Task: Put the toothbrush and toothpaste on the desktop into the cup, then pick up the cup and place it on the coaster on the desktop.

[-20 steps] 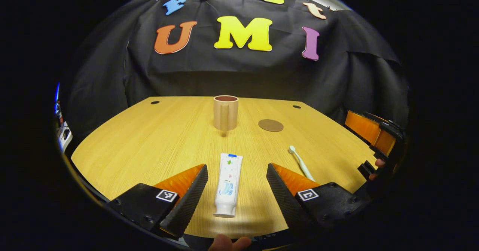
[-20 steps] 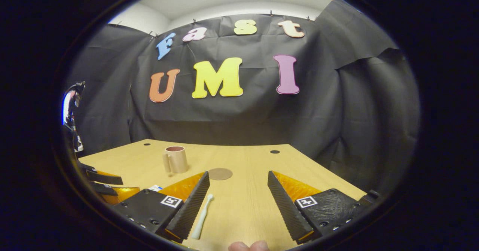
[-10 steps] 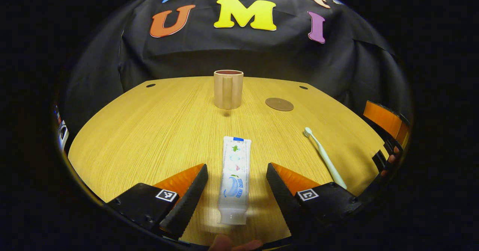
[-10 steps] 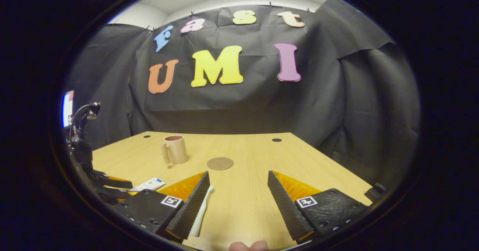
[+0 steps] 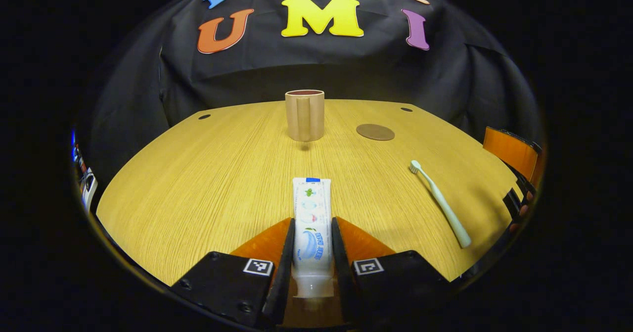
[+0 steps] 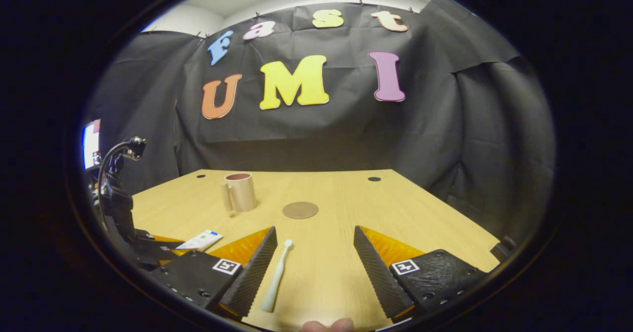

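Observation:
The white toothpaste tube [image 5: 311,223] lies flat on the wooden desktop [image 5: 207,173], cap toward the camera, and my left gripper [image 5: 310,253] is shut on its lower half. Beyond it stands the beige cup [image 5: 304,115], upright, handle facing me. The round brown coaster [image 5: 375,132] lies right of the cup. The pale toothbrush [image 5: 440,203] rests on the desk at the right. In the right gripper view, my right gripper [image 6: 314,267] is open just above the desk, with the toothbrush [image 6: 276,282] beside its left finger. The cup [image 6: 240,192], coaster [image 6: 300,210] and toothpaste [image 6: 200,240] lie farther off.
Two small cable holes [image 5: 204,117] [image 5: 406,109] mark the desk's far corners. A stand with a camera on a bent arm [image 6: 116,173] rises at the left of the right gripper view. The desk's right edge [image 6: 445,208] drops off toward the black cloth.
My left gripper has closed its fingers on the toothpaste tube. The right gripper has shifted slightly, so the toothbrush now lies more between its fingers.

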